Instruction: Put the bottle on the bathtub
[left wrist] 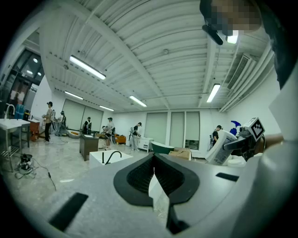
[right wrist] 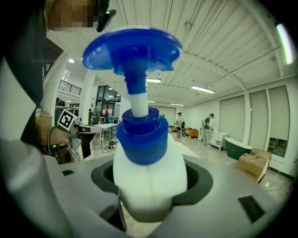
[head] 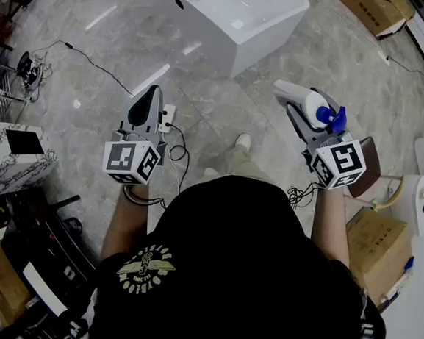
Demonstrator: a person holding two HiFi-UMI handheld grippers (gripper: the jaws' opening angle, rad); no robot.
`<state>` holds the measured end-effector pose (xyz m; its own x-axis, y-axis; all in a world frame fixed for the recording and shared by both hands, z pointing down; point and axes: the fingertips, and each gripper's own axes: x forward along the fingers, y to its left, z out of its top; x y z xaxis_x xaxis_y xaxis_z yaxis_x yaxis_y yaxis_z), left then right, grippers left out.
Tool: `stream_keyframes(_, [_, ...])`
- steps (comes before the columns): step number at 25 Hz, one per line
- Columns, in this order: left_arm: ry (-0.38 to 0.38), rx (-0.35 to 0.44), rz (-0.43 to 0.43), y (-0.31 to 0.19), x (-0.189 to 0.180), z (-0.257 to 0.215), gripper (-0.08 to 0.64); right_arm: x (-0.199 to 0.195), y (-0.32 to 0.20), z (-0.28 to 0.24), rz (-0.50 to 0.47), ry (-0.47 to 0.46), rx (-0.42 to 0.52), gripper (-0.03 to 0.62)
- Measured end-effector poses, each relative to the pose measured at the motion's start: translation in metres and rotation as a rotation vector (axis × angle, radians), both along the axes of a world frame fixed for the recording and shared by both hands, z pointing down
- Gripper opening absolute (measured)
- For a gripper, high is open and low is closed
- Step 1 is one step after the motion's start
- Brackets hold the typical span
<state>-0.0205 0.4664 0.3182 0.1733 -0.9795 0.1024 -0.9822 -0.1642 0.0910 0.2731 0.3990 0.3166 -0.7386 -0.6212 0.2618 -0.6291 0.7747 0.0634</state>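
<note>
Right gripper [head: 297, 110] is clamped wide around the white bottle [head: 306, 101], with the blue pump end pointing back at the person. It's held up in the air, well short of the bathtub [head: 211, 10]. Left gripper [head: 153, 97] is closed with nothing in it. There's bare floor [head: 204, 90] between both grippers and the tub's near corner. A cable [head: 96, 65] runs off to the left.
</note>
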Motion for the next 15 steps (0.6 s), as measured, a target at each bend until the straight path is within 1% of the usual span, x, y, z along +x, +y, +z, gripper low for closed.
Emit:
stream_keyframes(4, [-0.014,-0.001,0.009,-0.005,-0.002,0.005,0.009,-0.01,-0.009,0.007,-0.016,0.003,-0.012,0.273])
stream_keyframes(6, [-0.011,-0.007,-0.004,-0.006,-0.01,0.008,0.009,-0.016,-0.012,0.011,-0.026,0.0,-0.022,0.273])
stream_keyframes(10, [0.018,-0.03,-0.041,-0.01,-0.026,0.016,0.009,-0.024,-0.022,0.017,-0.039,-0.006,-0.044,0.273])
stream_keyframes(13, [0.0,-0.029,-0.051,-0.019,-0.03,0.017,0.009,-0.024,-0.033,0.019,-0.041,-0.01,-0.049,0.273])
stream_keyframes(15, [-0.005,-0.039,-0.063,-0.026,-0.033,0.02,0.009,-0.022,-0.043,0.02,-0.034,-0.032,-0.065,0.272])
